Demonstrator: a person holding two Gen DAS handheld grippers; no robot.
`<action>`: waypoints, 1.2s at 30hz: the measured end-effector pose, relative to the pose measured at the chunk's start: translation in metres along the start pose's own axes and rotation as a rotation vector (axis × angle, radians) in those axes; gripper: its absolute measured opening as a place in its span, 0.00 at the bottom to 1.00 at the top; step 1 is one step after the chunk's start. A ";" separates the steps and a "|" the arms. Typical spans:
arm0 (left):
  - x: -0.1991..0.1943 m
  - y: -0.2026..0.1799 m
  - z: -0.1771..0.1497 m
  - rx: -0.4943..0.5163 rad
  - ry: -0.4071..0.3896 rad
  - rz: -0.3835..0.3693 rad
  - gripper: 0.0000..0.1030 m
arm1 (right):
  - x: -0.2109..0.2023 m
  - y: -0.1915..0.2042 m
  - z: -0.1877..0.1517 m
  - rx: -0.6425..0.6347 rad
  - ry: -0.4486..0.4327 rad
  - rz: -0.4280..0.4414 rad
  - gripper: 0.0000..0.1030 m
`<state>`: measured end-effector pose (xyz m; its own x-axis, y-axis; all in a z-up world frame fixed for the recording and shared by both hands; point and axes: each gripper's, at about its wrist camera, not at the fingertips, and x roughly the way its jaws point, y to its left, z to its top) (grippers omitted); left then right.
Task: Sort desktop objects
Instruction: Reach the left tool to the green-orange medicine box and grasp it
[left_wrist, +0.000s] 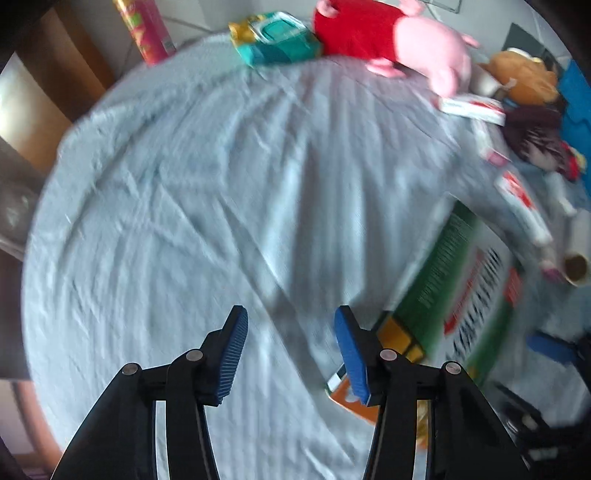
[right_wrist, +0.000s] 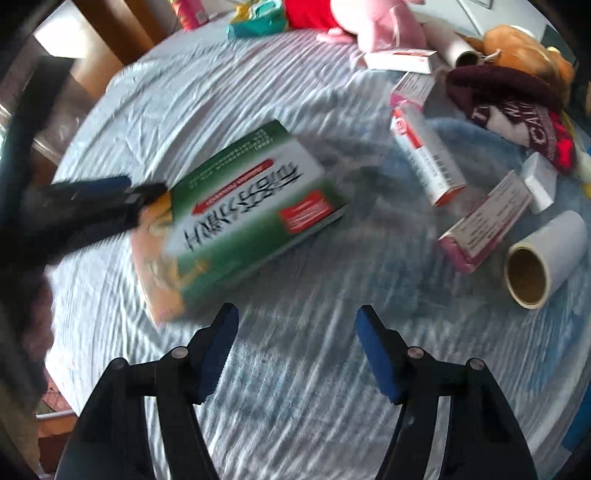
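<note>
We look down on a table (right_wrist: 295, 387) under a wrinkled pale blue cloth. A green and white box (right_wrist: 255, 206) lies flat near its middle, overlapping an orange packet (right_wrist: 155, 280). The left gripper (left_wrist: 291, 350) hangs beside the box's near corner, fingers partly apart with only cloth between them. The right gripper (right_wrist: 295, 347) hovers just short of the box, fingers about half open and empty. Beyond (motion blur softens everything) lie small red and white cartons (right_wrist: 428, 162), a paper roll (right_wrist: 543, 258) and a pink plush toy (left_wrist: 428, 48).
</note>
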<state>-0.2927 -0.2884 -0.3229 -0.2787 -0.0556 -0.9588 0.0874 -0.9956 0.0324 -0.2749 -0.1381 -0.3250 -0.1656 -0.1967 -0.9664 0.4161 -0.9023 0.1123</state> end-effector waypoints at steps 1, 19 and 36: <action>-0.002 -0.003 -0.005 0.002 0.000 0.007 0.44 | 0.000 -0.001 0.000 -0.001 -0.004 -0.001 0.63; -0.047 0.040 -0.037 -0.162 -0.066 -0.119 0.57 | -0.048 0.032 0.040 -0.016 -0.136 0.399 0.49; -0.053 0.021 0.009 -0.077 -0.082 -0.163 0.36 | -0.047 0.050 0.022 -0.055 -0.105 0.412 0.49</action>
<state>-0.2846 -0.3071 -0.2692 -0.3715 0.0974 -0.9233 0.1065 -0.9835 -0.1466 -0.2660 -0.1829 -0.2688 -0.0649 -0.5772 -0.8140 0.5132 -0.7189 0.4688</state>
